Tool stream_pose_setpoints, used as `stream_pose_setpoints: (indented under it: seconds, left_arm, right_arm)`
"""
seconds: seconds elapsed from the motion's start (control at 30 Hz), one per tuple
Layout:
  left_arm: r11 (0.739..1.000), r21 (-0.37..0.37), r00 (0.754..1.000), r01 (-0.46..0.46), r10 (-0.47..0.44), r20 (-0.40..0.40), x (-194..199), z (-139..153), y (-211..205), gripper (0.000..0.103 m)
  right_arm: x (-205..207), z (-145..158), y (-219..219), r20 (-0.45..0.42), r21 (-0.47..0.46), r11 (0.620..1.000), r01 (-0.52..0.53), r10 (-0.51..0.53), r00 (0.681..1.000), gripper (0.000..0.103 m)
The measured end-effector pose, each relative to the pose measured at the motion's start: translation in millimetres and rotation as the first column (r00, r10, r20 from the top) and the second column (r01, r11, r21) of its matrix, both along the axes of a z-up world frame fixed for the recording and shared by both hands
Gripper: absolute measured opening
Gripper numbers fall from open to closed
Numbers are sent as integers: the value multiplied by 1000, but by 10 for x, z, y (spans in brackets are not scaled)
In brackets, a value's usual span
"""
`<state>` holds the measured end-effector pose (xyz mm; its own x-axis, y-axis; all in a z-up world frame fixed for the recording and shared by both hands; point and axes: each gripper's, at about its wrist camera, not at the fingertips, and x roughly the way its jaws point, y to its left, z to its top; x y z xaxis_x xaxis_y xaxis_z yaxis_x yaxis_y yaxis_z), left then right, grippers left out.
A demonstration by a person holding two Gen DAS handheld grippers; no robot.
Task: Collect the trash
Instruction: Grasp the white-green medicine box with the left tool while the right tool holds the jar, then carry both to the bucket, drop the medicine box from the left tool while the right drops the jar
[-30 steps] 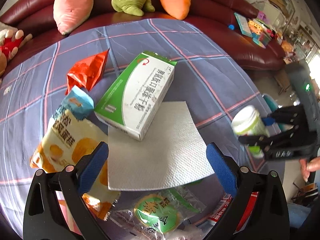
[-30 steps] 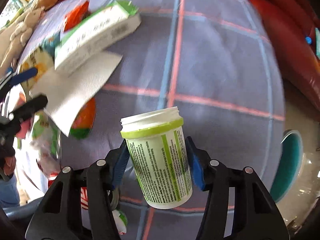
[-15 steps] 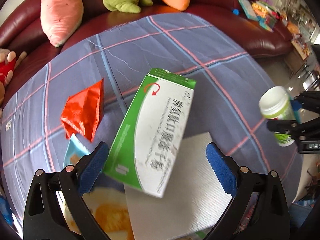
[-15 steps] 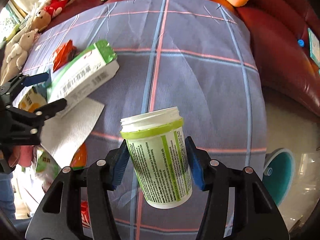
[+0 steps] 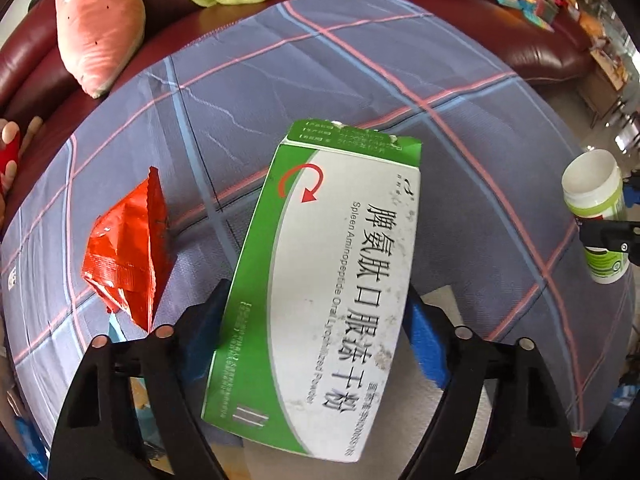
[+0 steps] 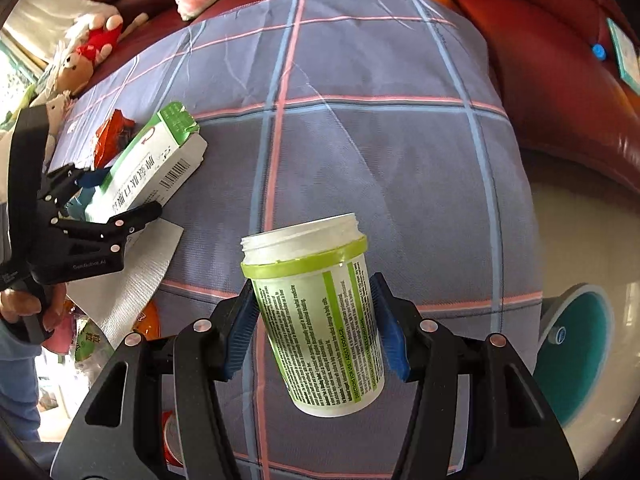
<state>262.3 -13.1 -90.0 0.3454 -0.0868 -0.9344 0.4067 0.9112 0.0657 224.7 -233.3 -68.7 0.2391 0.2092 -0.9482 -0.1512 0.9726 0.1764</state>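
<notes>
Since a second ago my left claw (image 5: 312, 344) has travelled from over the paper sheet (image 6: 132, 276) to straddle the near end of the medicine box (image 5: 336, 272), and its jaws are closing, pads at the box's long sides but not yet clearly pressing. The box lies on the checked surface (image 5: 360, 80), right of the red wrapper (image 5: 124, 252). My right claw (image 6: 316, 328) is clenched on the open bottle (image 6: 320, 320), held off to the right. I'd squeeze gently and squarely; thin card probably buckles, and a one-end grip may tip
</notes>
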Motion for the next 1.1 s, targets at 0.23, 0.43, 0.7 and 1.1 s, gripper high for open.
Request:
stream_pose_setpoints:
  seconds: [0.23,0.43,0.7,1.1]
  left_arm:
    - [999,-33,997,-25,28,77,-218,345,-137,79]
    - [996,-93,995,-18,27,96,-435,591,-325,79]
    - [989,-132,994,63,-50,99,-697,787,-845,79]
    - [960,-135,967,245,-233,98,-1076,865,-2206,79]
  right_arm:
    - [-136,61,-205,24,28,999,40,-40,999,52]
    - [-330,195,-441,53,69,994,85,-89,995,52]
    - [-736,426,-1069,113,131,972,193,-208,972,52]
    - [-1417,544,-2285,167,211,897,389,-425,890,52]
